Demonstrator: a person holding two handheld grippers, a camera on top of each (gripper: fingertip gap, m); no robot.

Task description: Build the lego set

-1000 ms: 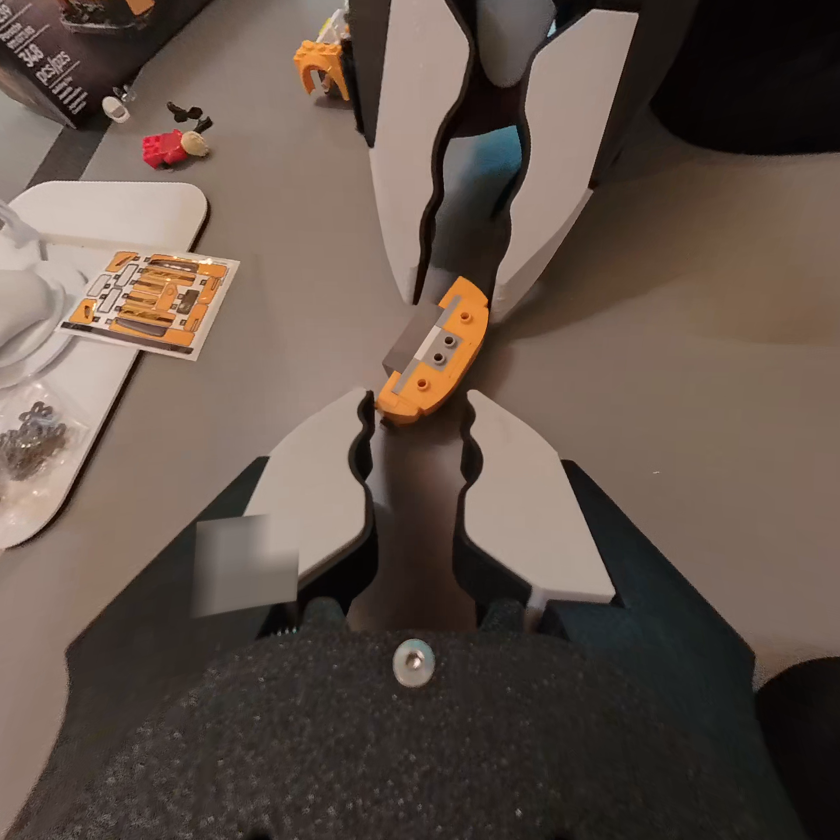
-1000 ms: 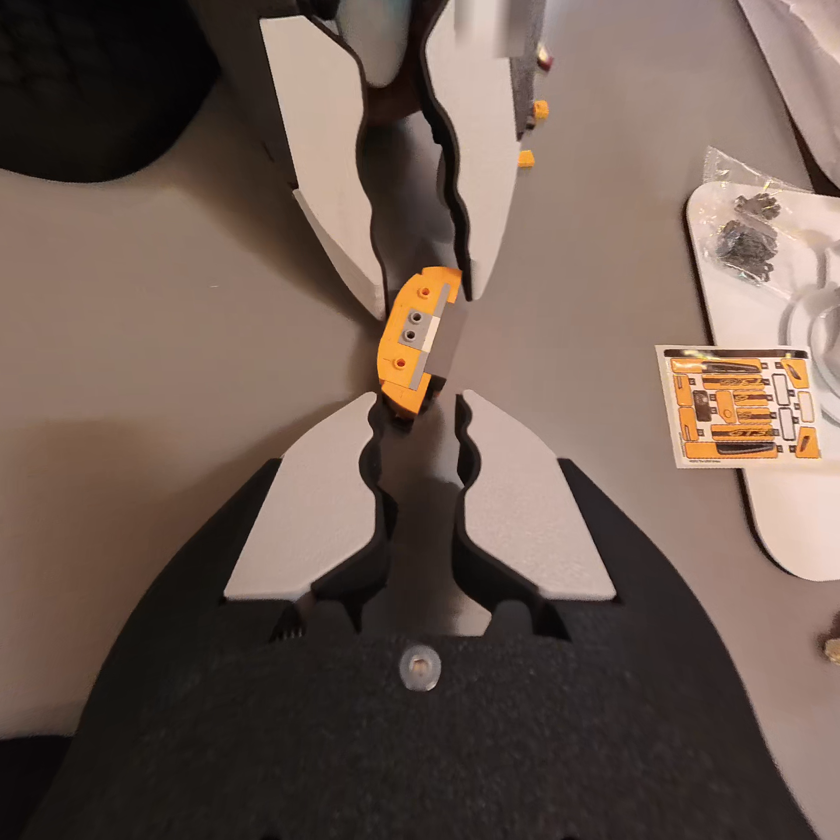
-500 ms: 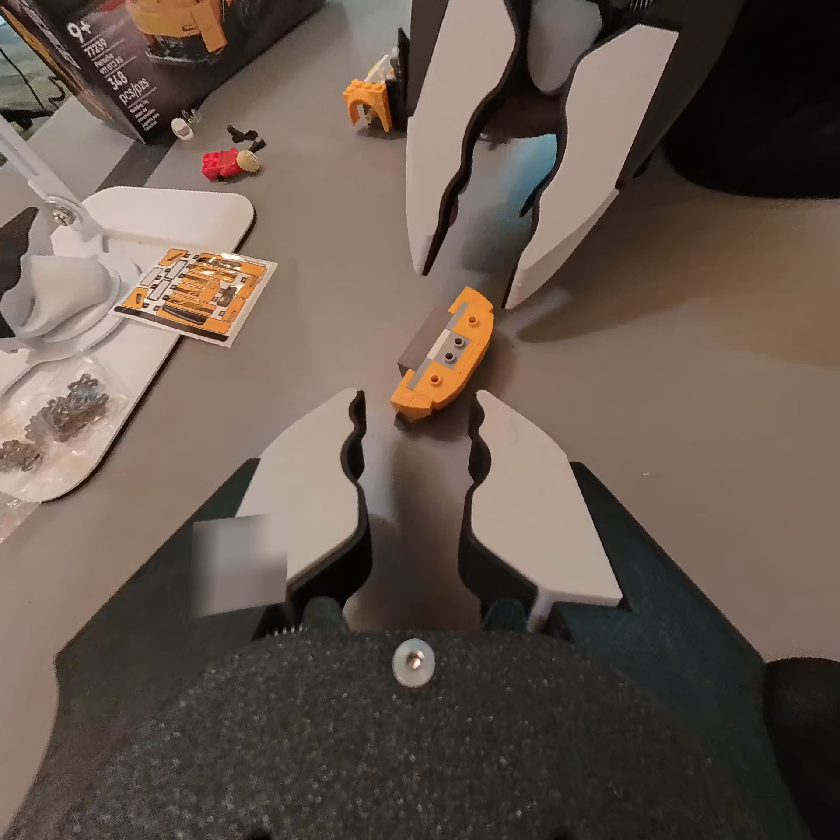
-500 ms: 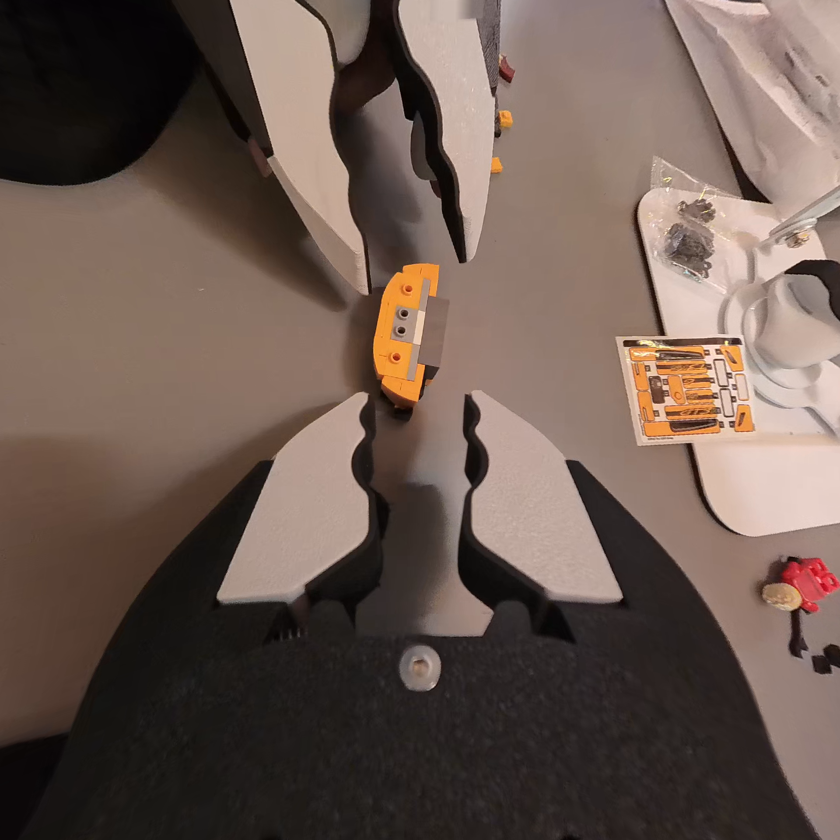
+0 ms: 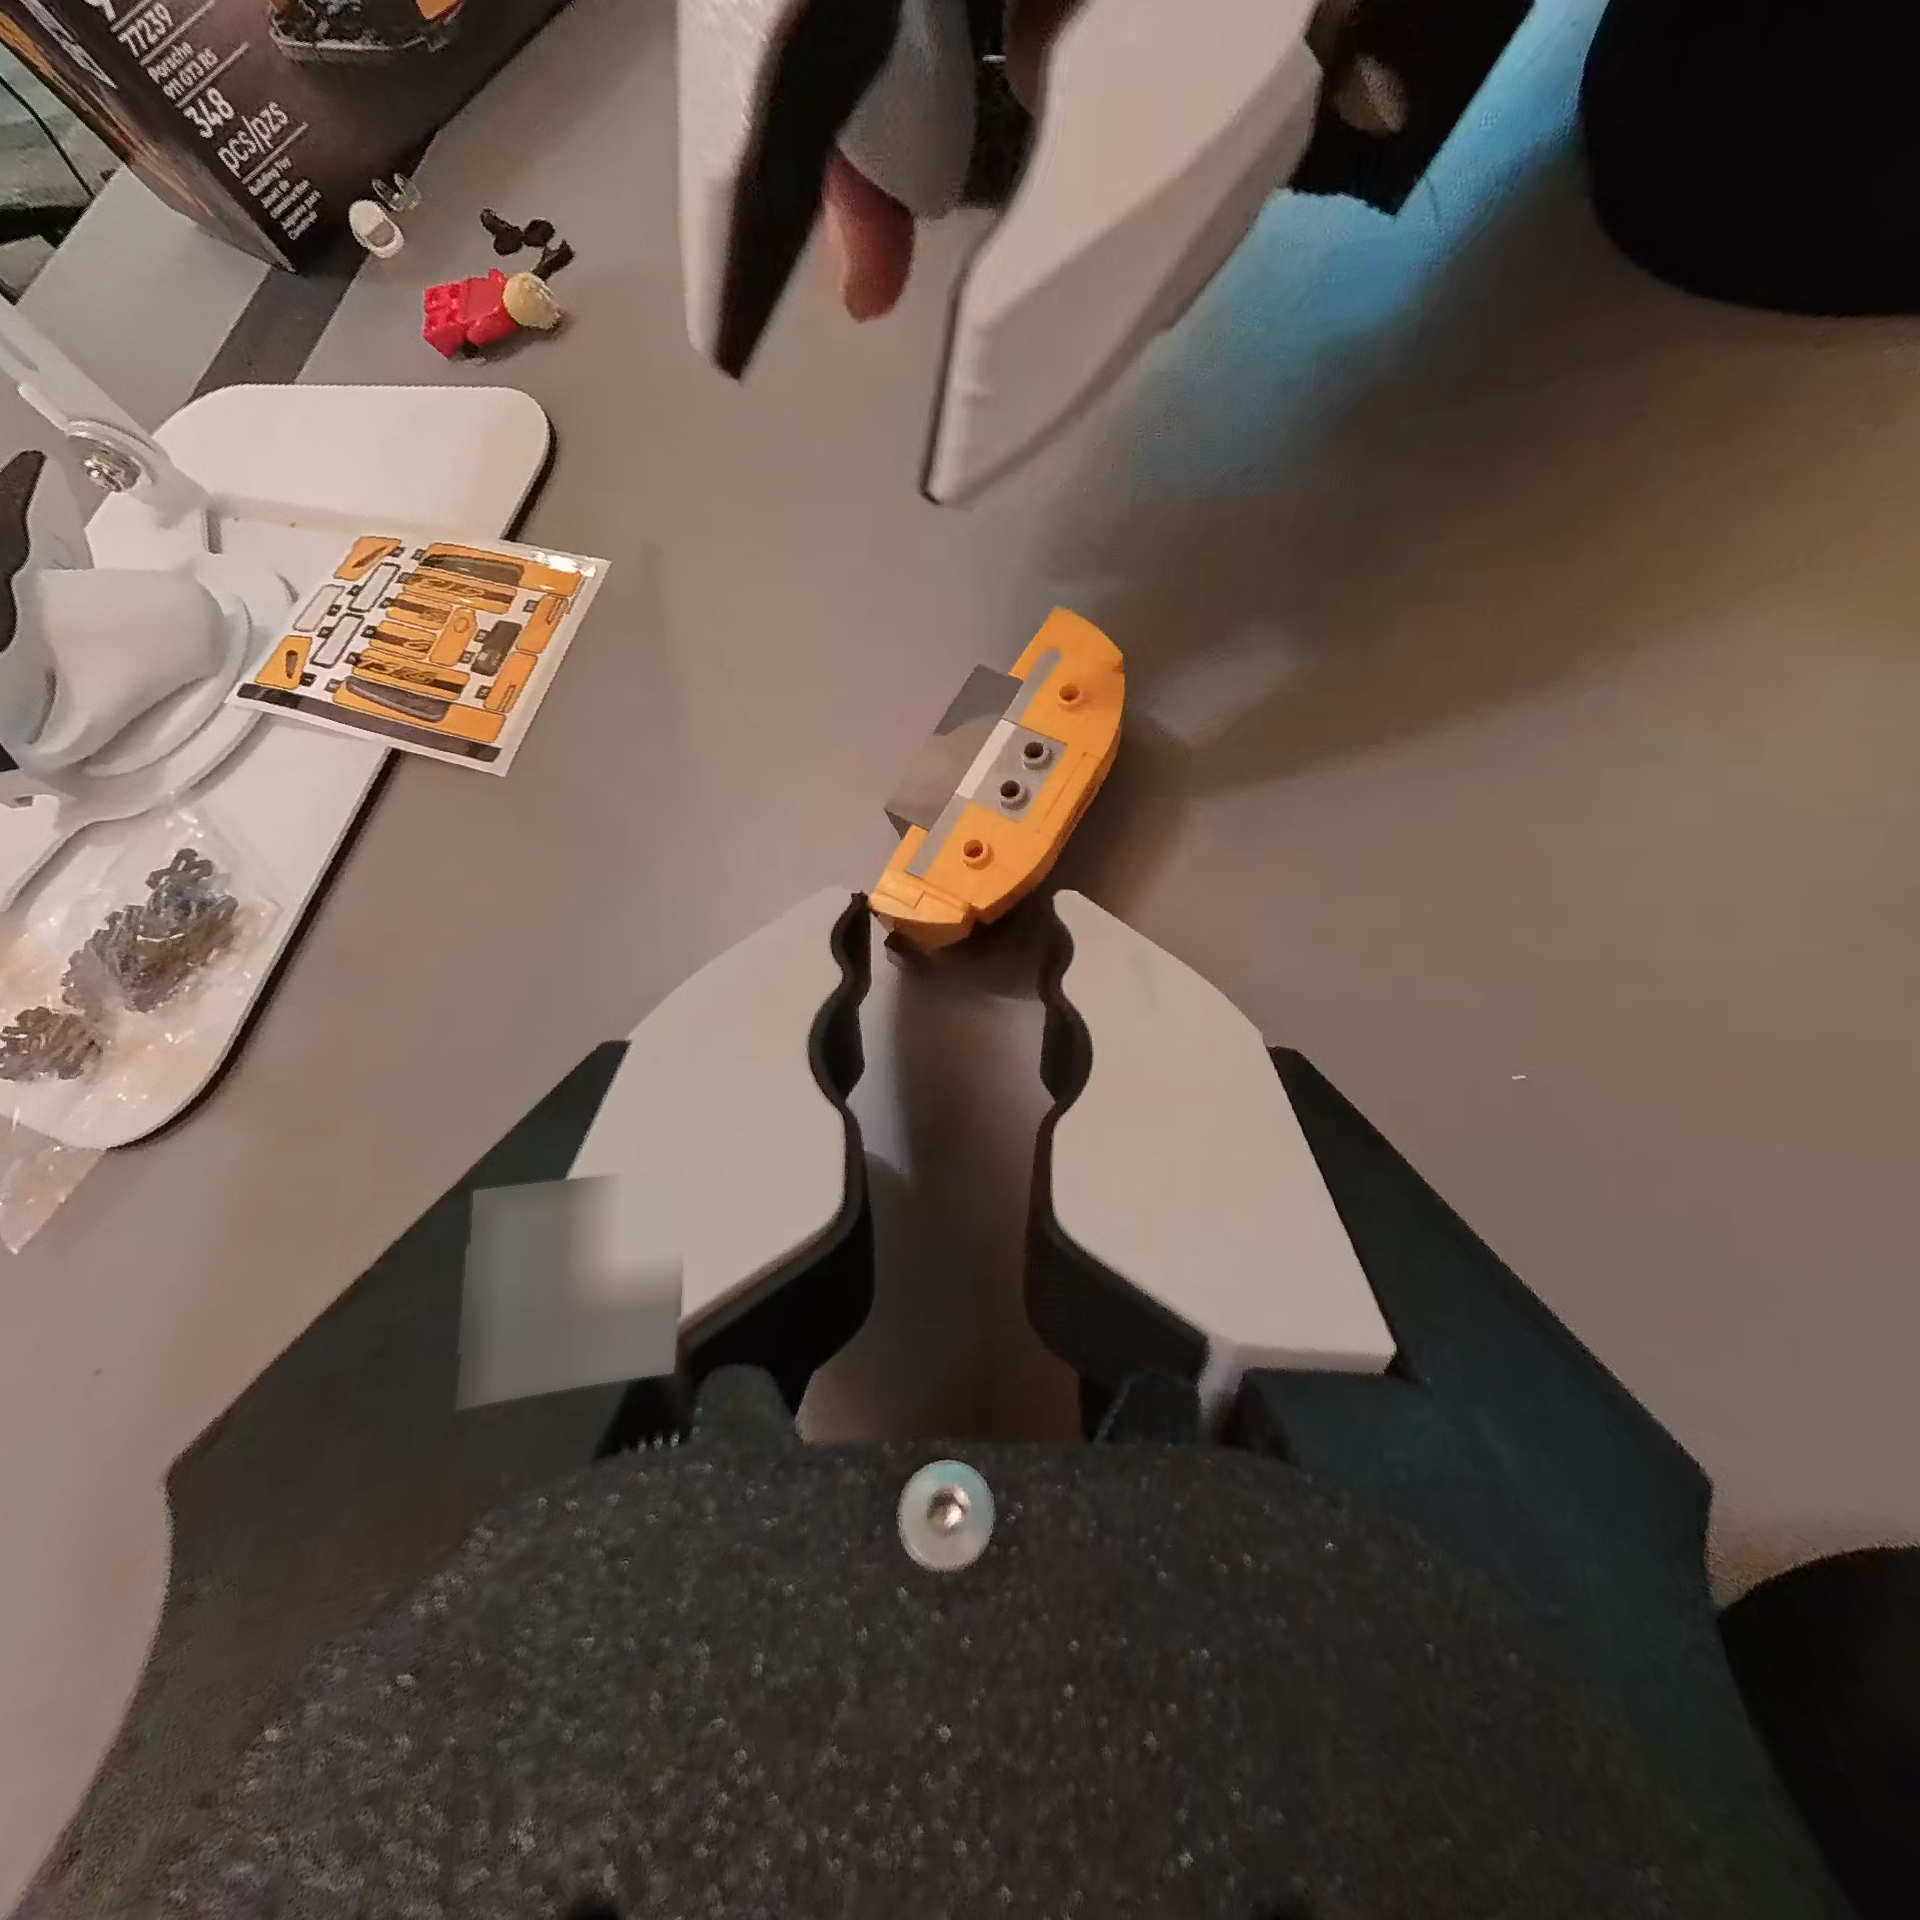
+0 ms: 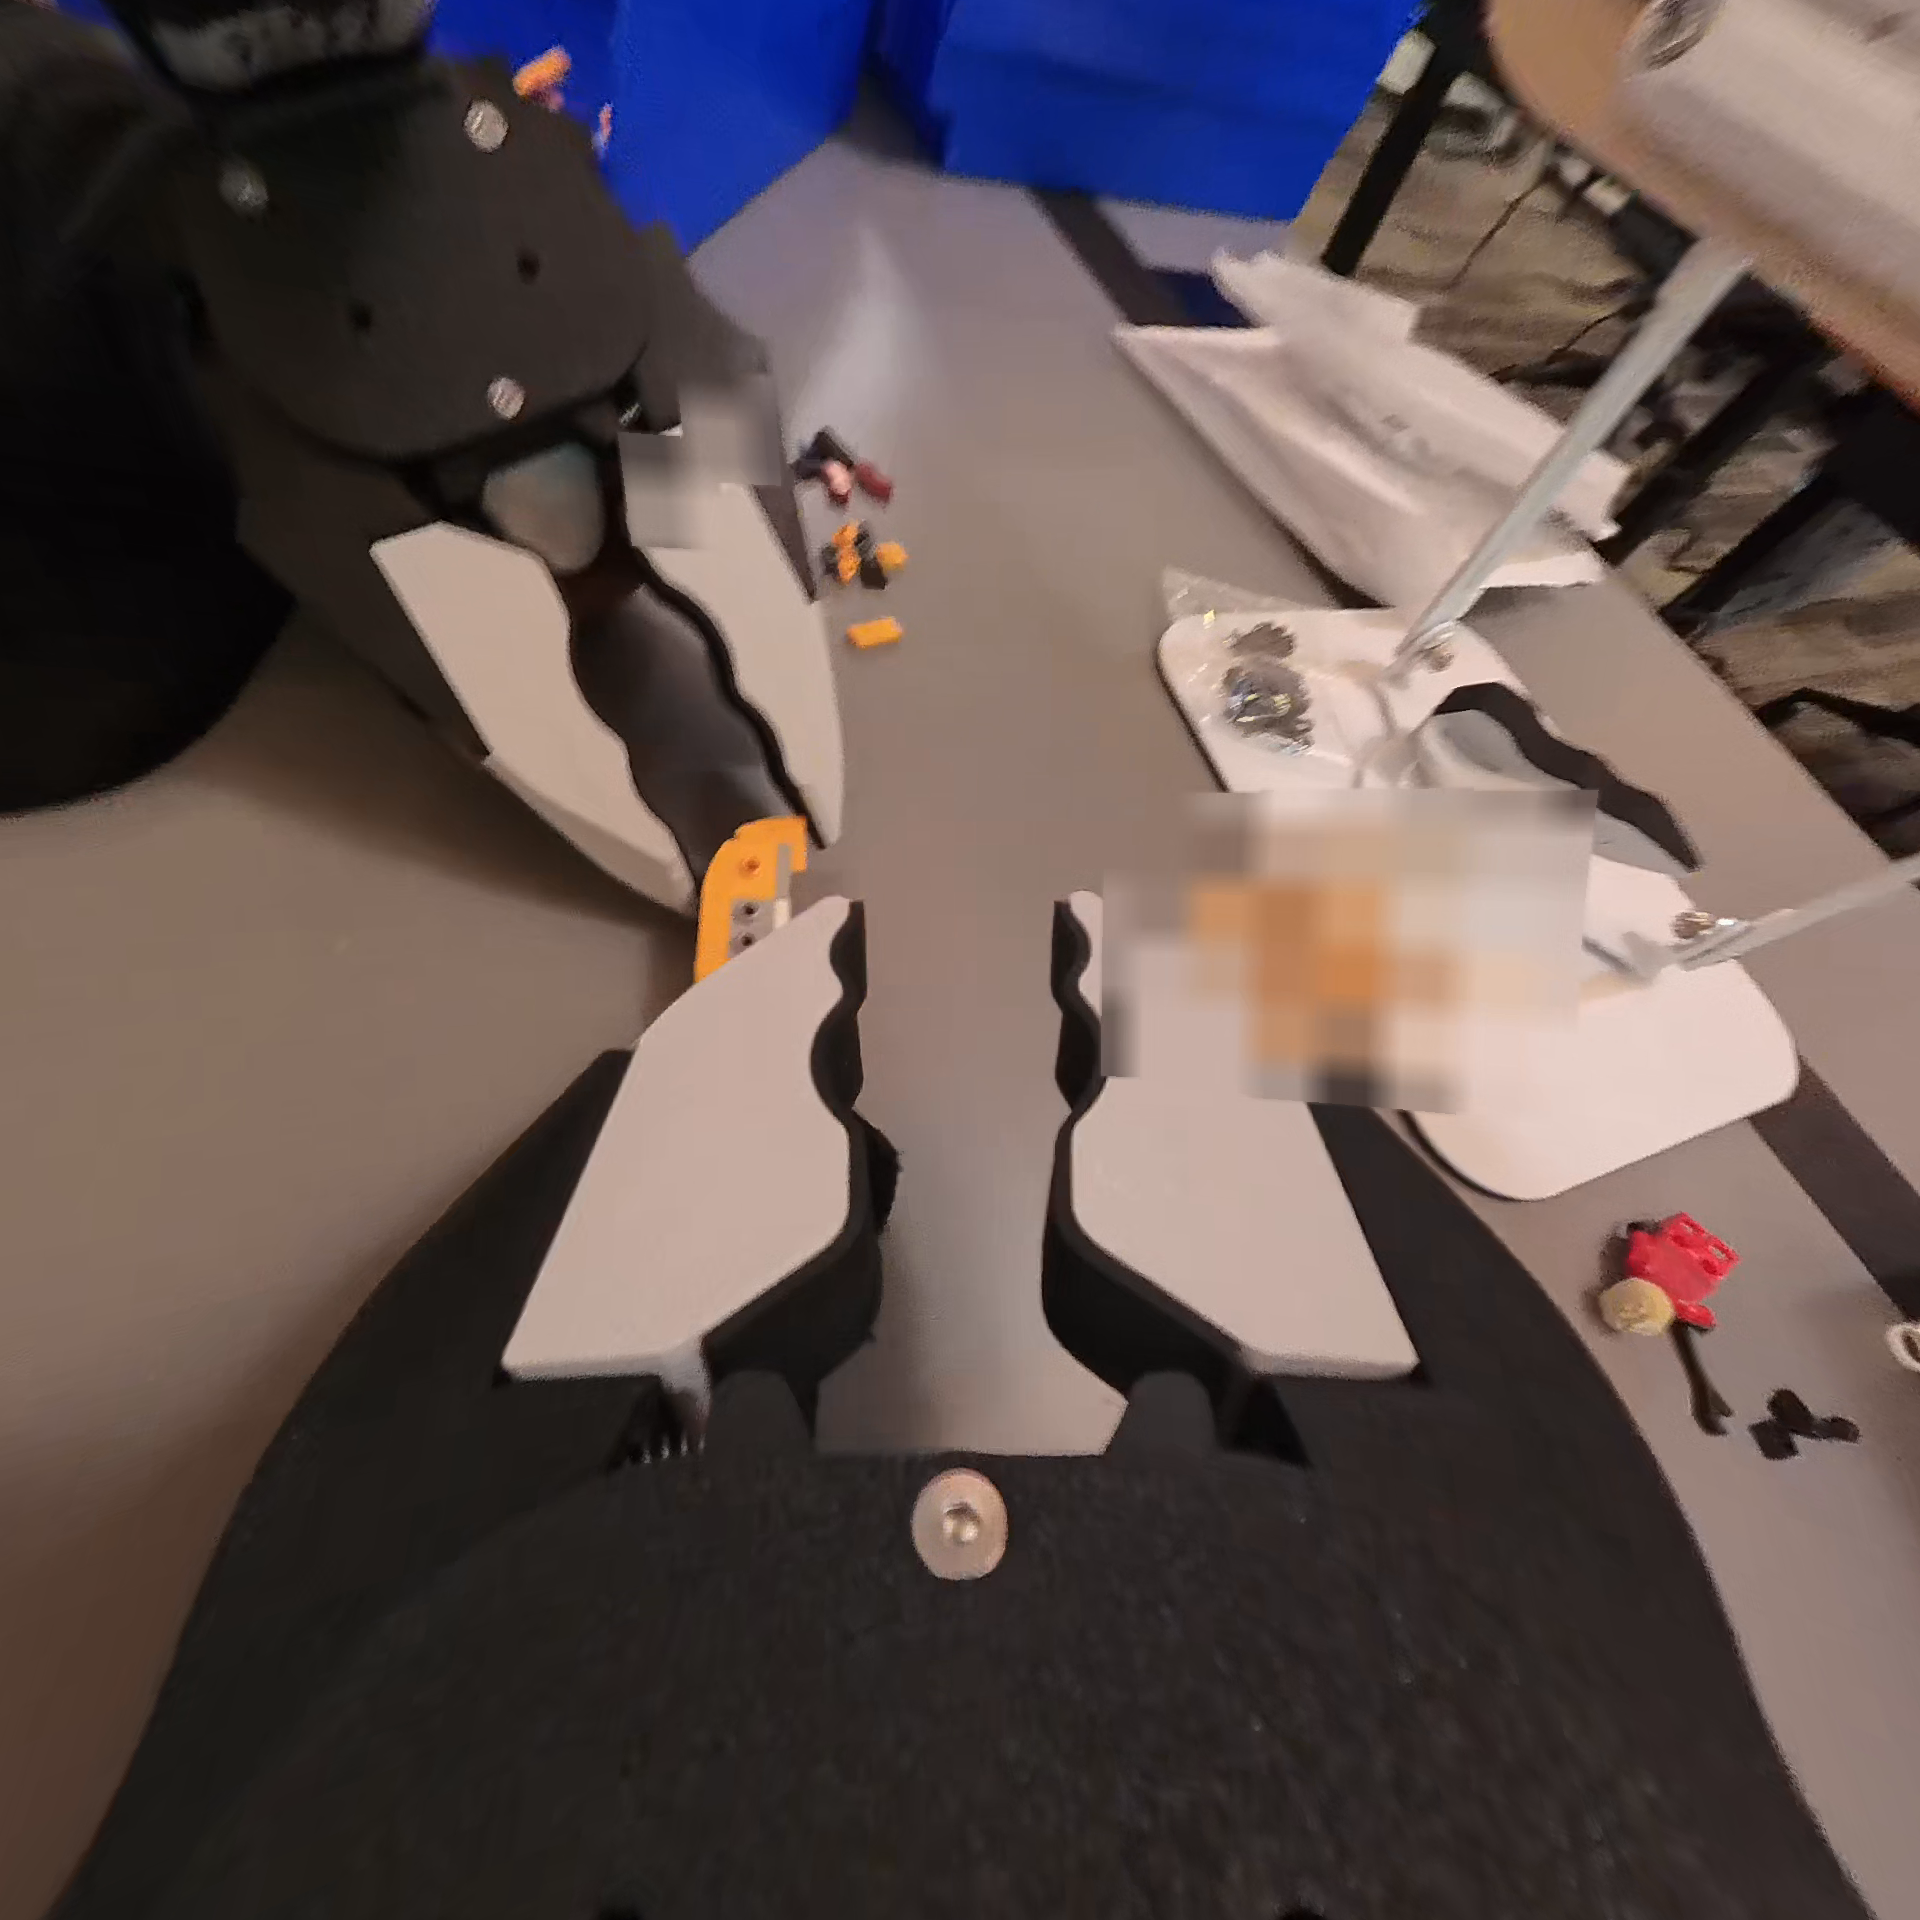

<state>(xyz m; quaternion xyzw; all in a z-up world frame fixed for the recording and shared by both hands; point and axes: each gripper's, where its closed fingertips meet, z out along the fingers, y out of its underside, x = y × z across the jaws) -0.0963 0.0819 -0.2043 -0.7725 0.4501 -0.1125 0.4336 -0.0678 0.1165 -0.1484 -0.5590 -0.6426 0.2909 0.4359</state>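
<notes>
A curved orange lego assembly (image 5: 1008,790) with a grey slope and grey studs lies flat on the grey table (image 5: 1455,935). My left gripper (image 5: 956,914) is open and empty, with its fingertips at the near end of the assembly, the left tip about touching it. My right gripper (image 5: 831,426) is open and empty, blurred, raised beyond the assembly's far end. In the right wrist view my right gripper (image 6: 958,914) is open with the assembly (image 6: 727,904) just off its left fingertip, and the left gripper (image 6: 753,847) sits at the assembly's other end.
On the left are a sticker sheet (image 5: 421,649), a white stand base (image 5: 343,457), a bag of dark parts (image 5: 125,966), a red minifigure piece (image 5: 478,312) and the set's box (image 5: 208,104). Loose orange pieces (image 6: 873,634) lie farther along the table. My right fingertips sit around 7 cm from my left ones. The red minifigure piece (image 5: 478,312) sits 20 cm or so from the ends of my right fingers. My right wrist view (image 6: 1664,1261) looks at it from another angle.
My right gripper has lifted and drawn back from the assembly, and its view has swung up and to the right. The assembly stays on the table. My left gripper has stayed open near it.
</notes>
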